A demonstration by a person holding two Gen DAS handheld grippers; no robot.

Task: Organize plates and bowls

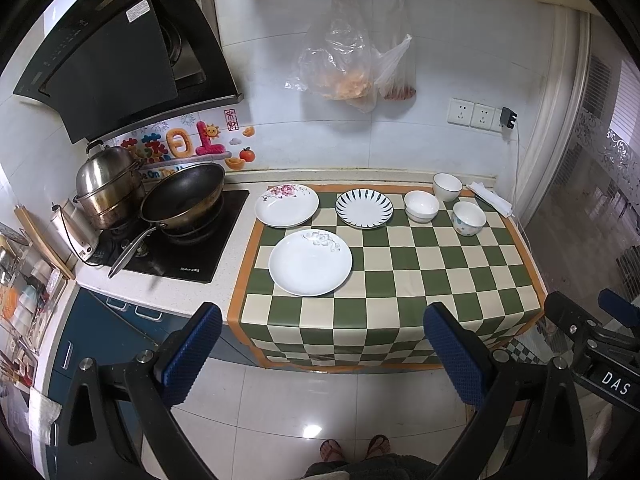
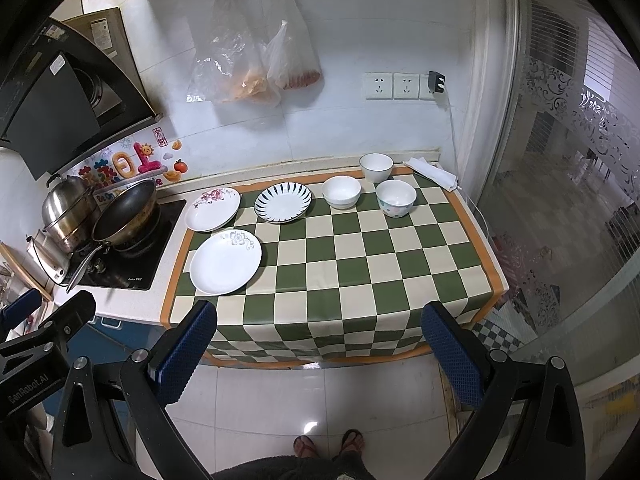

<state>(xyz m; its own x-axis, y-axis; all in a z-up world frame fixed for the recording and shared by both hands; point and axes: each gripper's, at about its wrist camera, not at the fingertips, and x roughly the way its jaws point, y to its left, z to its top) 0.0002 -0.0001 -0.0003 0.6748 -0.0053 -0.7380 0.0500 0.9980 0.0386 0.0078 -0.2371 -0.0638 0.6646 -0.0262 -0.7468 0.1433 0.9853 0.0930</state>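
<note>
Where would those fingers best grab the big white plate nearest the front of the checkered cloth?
Probably the near rim of the big white plate. It lies flat and shallow on the checkered cloth, apart from the other dishes, so only its thin raised edge offers a hold. Coming low from the front, one finger could slip under the rim, the other over it.

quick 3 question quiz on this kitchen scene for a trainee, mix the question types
1. True or false: the left hand-held gripper and right hand-held gripper both hold a dish.
2. How many plates and how many bowls sit on the checkered cloth?
3. Which plate lies nearest the front edge? A) blue striped plate B) pink flower plate C) grey flower plate

Key
1. False: both are open and empty, held back over the floor.
2. Three plates, three bowls: the gold rimmed bowl, plain white bowl and patterned bowl.
3. C
</note>
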